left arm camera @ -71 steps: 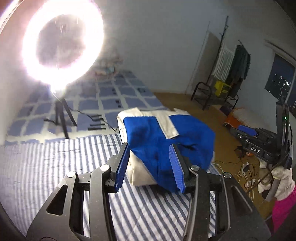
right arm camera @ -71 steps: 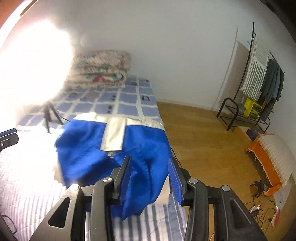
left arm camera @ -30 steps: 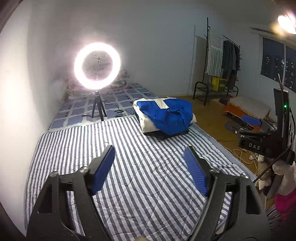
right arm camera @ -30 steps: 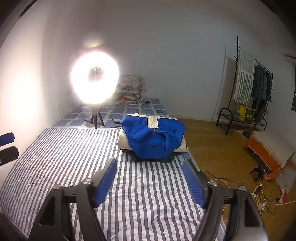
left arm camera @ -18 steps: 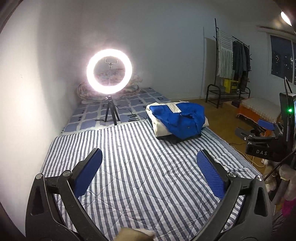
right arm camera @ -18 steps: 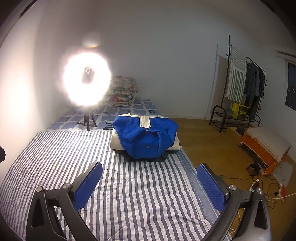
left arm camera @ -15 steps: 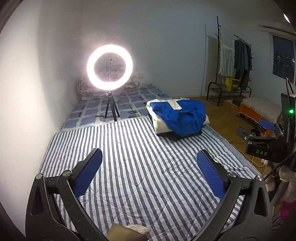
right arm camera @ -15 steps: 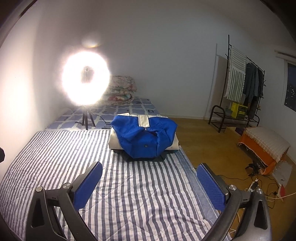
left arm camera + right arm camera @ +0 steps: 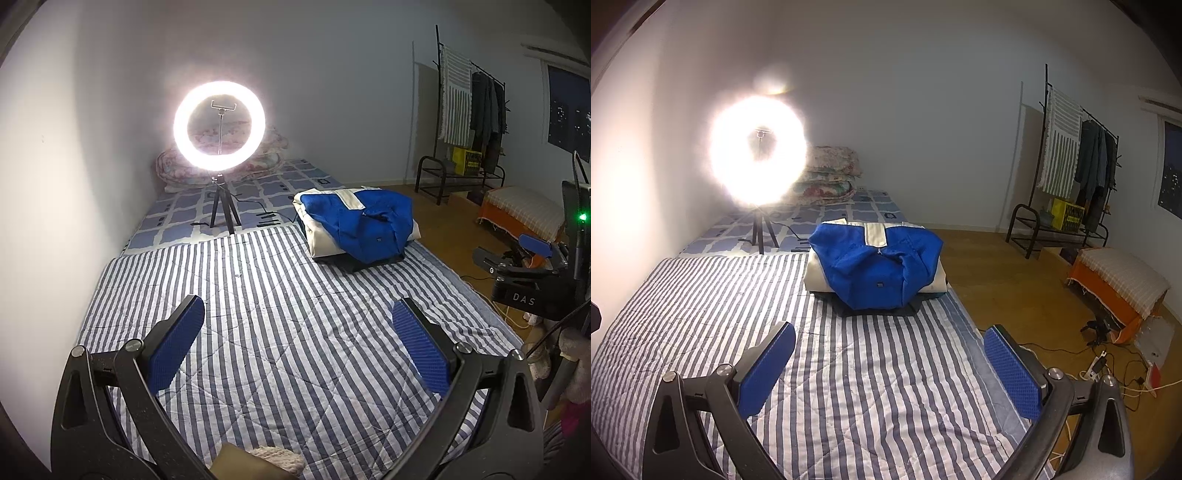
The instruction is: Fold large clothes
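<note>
The folded blue-and-cream garment (image 9: 877,266) is seen at twelve o'clock from the right claw (image 9: 888,369), at one o'clock from the left claw (image 9: 297,354), well apart on the bed (image 9: 701,302); both are spread wide, empty.

The folded blue and cream jacket (image 9: 877,264) lies on a flat dark garment (image 9: 879,312), at the far right part of the blue-and-white striped quilt (image 9: 280,332). Behind the quilt lies the checked blue bedsheet (image 9: 258,195). On this sheet, left of the jacket, stands the glowing ring light on its black tripod (image 9: 220,162). Behind the light, against the wall, is a pile of flowered bedding (image 9: 831,177). To the right, on the wooden floor (image 9: 990,266), a black clothes rack (image 9: 1067,192) stands by the wall.
</note>
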